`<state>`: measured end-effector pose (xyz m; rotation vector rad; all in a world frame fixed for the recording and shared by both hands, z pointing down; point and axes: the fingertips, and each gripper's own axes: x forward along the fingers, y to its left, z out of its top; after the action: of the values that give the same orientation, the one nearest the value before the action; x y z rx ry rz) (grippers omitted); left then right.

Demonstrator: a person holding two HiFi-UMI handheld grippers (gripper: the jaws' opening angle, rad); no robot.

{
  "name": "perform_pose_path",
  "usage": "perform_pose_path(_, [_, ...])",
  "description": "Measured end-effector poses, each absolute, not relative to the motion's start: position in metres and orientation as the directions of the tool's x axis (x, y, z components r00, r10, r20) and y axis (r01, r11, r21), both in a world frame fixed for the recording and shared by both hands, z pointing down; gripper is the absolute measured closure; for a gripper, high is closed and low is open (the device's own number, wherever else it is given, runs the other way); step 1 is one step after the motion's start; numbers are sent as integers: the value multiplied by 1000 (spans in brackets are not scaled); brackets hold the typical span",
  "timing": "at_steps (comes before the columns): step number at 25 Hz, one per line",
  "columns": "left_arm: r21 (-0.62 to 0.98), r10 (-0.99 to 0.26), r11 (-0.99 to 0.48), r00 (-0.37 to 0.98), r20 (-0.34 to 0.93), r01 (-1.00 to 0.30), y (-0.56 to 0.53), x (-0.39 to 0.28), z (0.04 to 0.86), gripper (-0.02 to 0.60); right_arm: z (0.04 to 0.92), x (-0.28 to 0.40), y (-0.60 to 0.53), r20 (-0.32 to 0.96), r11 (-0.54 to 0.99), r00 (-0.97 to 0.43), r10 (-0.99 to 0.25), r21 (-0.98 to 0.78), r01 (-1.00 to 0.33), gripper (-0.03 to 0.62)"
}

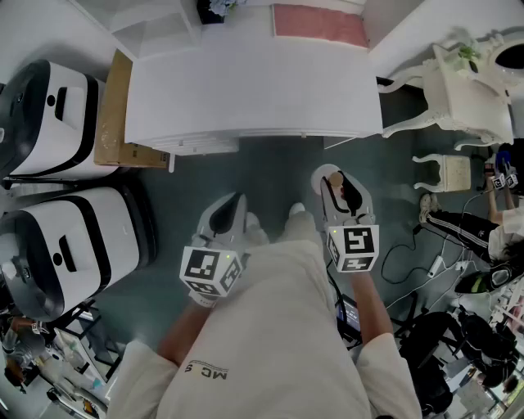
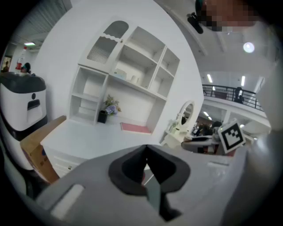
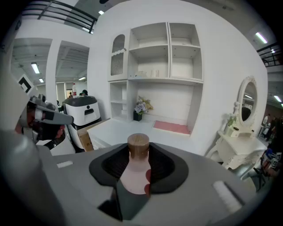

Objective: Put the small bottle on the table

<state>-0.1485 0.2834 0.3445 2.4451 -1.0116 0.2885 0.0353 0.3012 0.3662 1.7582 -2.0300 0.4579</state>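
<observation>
The small bottle [image 3: 137,170], pale pink with a brown wooden cap, stands upright between the dark pads of my right gripper [image 3: 138,152], which is shut on it. From the head view that gripper [image 1: 337,186] hangs over the grey floor just in front of the white table [image 1: 246,90], and the bottle [image 1: 328,174] shows as a pale round shape at its tip. My left gripper [image 1: 232,206] is level with it to the left, also short of the table's front edge. Its jaws [image 2: 146,161] are shut with nothing between them.
A pink mat [image 1: 319,24] and a small flower pot [image 1: 214,10] sit at the back of the table under white shelves [image 3: 154,57]. Two white-and-black machines [image 1: 57,106] and a cardboard box [image 1: 115,114] stand left. A white vanity [image 1: 467,82] and cables [image 1: 434,262] are on the right.
</observation>
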Motion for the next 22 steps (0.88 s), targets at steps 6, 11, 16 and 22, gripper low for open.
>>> perform_pose_path(6, [331,-608,-624,706,363,-707,340,-94,329,583,353,62,377,502,158,-152,-852,-30,-987,456])
perform_pose_path(11, [290,-623,-626,688,372,-724,369,-58,326,583,341,88,409,446,182,-199,-873,-82,-980,456])
perform_pose_path(16, [258,-656,-602,652,380,-756,390,-30,322,583,335,116,423,422,220,-232,-876,-78,-972,456])
perform_pose_path(22, [228,-708,-551,594,381,-803,399,-16,320,583,338,132,423,406,293,-305,-861,-92,-952,456])
